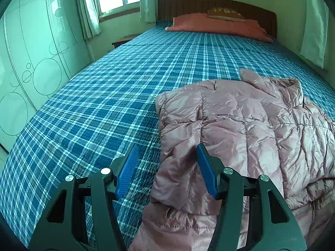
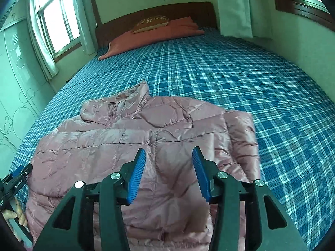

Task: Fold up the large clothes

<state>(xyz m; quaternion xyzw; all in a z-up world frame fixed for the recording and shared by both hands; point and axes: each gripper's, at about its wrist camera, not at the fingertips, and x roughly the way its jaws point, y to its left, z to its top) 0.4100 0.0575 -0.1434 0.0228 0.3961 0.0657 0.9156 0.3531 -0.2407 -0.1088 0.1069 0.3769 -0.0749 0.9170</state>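
A pink quilted puffer jacket (image 1: 240, 125) lies on the blue plaid bed sheet (image 1: 104, 96), with its sleeves folded over the body and its collar toward the headboard. My left gripper (image 1: 167, 146) is open over the jacket's left edge, with one finger over the sheet and the other over the fabric. In the right wrist view the jacket (image 2: 136, 142) fills the near bed. My right gripper (image 2: 169, 151) is open and empty just above the jacket's right half. The left gripper's tool (image 2: 17, 177) and the hand holding it show at the left edge.
A salmon folded blanket (image 1: 217, 26) and a brown pillow (image 1: 226, 13) lie by the dark wooden headboard (image 1: 209, 4). A patterned wardrobe (image 1: 31, 52) stands left of the bed. Windows with curtains (image 2: 56, 25) are at the far left. The plaid sheet (image 2: 251, 79) extends right of the jacket.
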